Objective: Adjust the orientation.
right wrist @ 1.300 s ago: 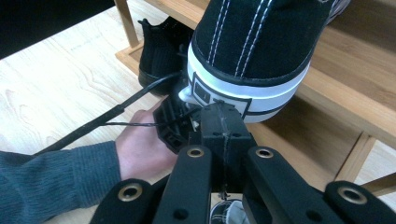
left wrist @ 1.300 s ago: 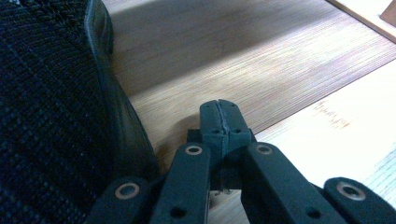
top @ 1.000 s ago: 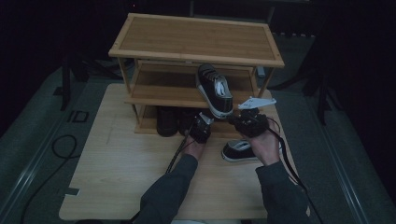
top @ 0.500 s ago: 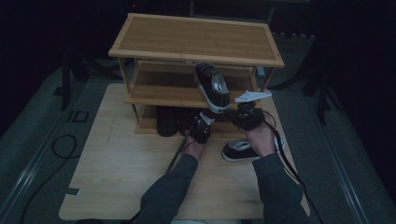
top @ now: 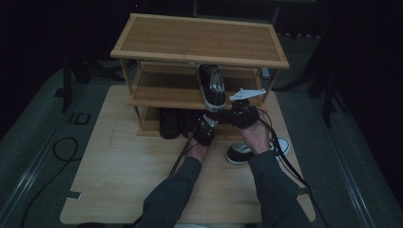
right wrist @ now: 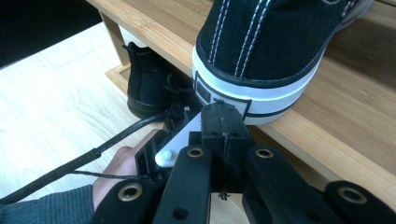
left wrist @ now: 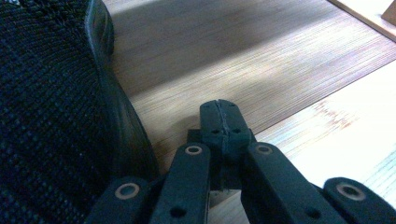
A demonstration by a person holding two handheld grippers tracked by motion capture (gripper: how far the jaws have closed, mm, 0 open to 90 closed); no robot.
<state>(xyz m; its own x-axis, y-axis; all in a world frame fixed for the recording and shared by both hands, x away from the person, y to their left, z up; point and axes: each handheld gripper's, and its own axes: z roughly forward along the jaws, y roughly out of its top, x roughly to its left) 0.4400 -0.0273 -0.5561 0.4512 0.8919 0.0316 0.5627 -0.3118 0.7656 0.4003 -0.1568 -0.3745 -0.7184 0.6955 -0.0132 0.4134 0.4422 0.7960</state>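
A pale wooden table (top: pixel 119 190) carries a three-tier bamboo shoe rack (top: pixel 199 38) at its far side. On the rack's bottom shelf, left of centre, stands a pair of black boots (top: pixel 169 123), dim in the high view; in the left gripper view a black woven-fabric boot side with a dark sole edge fills the left, resting on that bottom shelf's wood. Just right of the boots, at the near edge of the rack, the left tongs (left wrist: pixel 223 121) point toward the bottom shelf, their two black jaws pressed together with nothing between them, tips low over the shelf board and just beside the boot. Above them, on the middle shelf, a black sneaker with white sole (top: pixel 212 85) lies with its toe toward the far side and its heel jutting slightly over the shelf's near edge. The right tongs (right wrist: pixel 223 122) sit just near of that heel, jaws likewise pressed together and empty, their tips at the white heel rubber. Farther right, on the table behind the right hand (top: pixel 254 137), lies a second black sneaker (top: pixel 237 153), partly hidden by the wrist.
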